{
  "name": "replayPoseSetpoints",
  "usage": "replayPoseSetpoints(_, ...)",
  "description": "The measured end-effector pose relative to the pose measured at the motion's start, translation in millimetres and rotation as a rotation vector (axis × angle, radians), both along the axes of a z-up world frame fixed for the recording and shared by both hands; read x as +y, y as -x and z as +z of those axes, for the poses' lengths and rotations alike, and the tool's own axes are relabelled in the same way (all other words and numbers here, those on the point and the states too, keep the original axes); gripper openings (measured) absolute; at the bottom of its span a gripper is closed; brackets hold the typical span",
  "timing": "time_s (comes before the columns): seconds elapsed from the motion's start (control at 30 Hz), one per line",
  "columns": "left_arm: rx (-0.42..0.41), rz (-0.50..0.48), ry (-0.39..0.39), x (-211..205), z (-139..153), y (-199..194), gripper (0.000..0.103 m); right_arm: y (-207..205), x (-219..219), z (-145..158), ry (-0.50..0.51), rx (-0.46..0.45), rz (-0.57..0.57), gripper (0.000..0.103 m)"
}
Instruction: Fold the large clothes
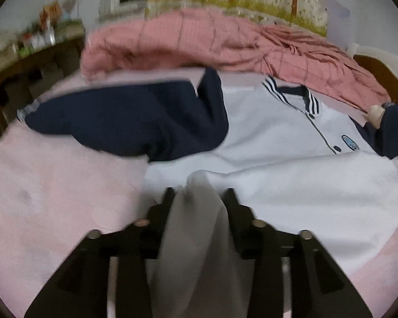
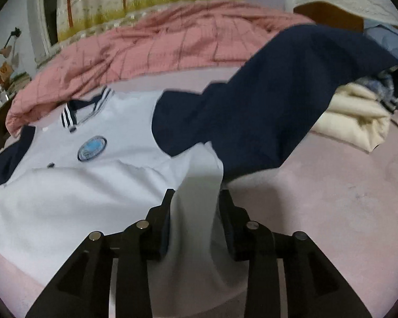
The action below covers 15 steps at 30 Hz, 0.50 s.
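Left wrist view: jacket spread on the bed, hem corners gathered, folding barely begun.

Largest first: the pink bed sheet [image 1: 53,185] carries a white varsity jacket [image 1: 291,180] lying front-up and almost fully spread, its striped collar toward the rumpled pink quilt [image 1: 225,42]. Both navy sleeves [image 2: 265,100] lie out to the sides, the right one draped over a cream bundle [image 2: 358,116], so I judge no sleeve or body fold is done yet. Each of the 2 grippers has a bunch of white hem cloth between its half-spread jaws: left gripper [image 1: 199,193] at one bottom corner, right gripper [image 2: 195,193] at the other. Whether the pads actually press the cloth I cannot tell.
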<state>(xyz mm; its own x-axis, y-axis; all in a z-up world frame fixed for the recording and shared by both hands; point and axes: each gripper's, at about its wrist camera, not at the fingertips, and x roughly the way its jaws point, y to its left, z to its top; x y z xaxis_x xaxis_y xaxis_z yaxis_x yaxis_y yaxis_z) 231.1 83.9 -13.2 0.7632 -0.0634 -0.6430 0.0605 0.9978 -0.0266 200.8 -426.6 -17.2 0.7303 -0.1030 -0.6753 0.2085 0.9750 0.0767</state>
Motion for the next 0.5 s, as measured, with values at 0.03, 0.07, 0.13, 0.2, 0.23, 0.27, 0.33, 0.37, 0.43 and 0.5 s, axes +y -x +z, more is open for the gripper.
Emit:
replayPoseSetpoints(0.03, -0.060, 0.009, -0.026, -4, 7, 9, 0.047, 5, 2, 7, 0.020, -0.033, 0.000, 0.038)
replayPoseSetpoints(0.07, -0.123, 0.027, -0.063, -7, 14, 18, 0.049, 11, 7, 17, 0.059, -0.079, -0.004, 0.051)
replayPoseSetpoints(0.13, -0.260, 0.065, -0.174, -21, 25, 38, 0.064, 29, 22, 34, 0.127, -0.186, 0.014, 0.083)
replayPoseSetpoints(0.2, -0.341, 0.047, -0.207, -31, 34, 56, 0.070, 43, 34, 46, 0.122, -0.239, 0.084, 0.087)
replayPoseSetpoints(0.23, -0.360, 0.017, -0.194, -34, 38, 62, 0.082, 47, 42, 50, 0.109, -0.255, 0.124, 0.088)
replayPoseSetpoints(0.27, -0.360, -0.019, -0.173, -38, 40, 68, 0.089, 46, 48, 52, 0.097, -0.266, 0.146, 0.089)
replayPoseSetpoints(0.33, -0.295, -0.085, -0.109, -41, 40, 69, 0.098, 43, 61, 48, 0.061, -0.250, 0.214, 0.103)
replayPoseSetpoints(0.37, -0.232, -0.113, -0.070, -42, 36, 65, 0.098, 35, 69, 41, 0.058, -0.187, 0.250, 0.103)
replayPoseSetpoints(0.43, -0.101, -0.140, -0.020, -43, 24, 52, 0.098, 18, 81, 19, 0.068, -0.034, 0.280, 0.103)
replayPoseSetpoints(0.5, 0.010, -0.158, 0.008, -44, 7, 35, 0.098, 1, 87, -8, 0.079, 0.109, 0.288, 0.103)
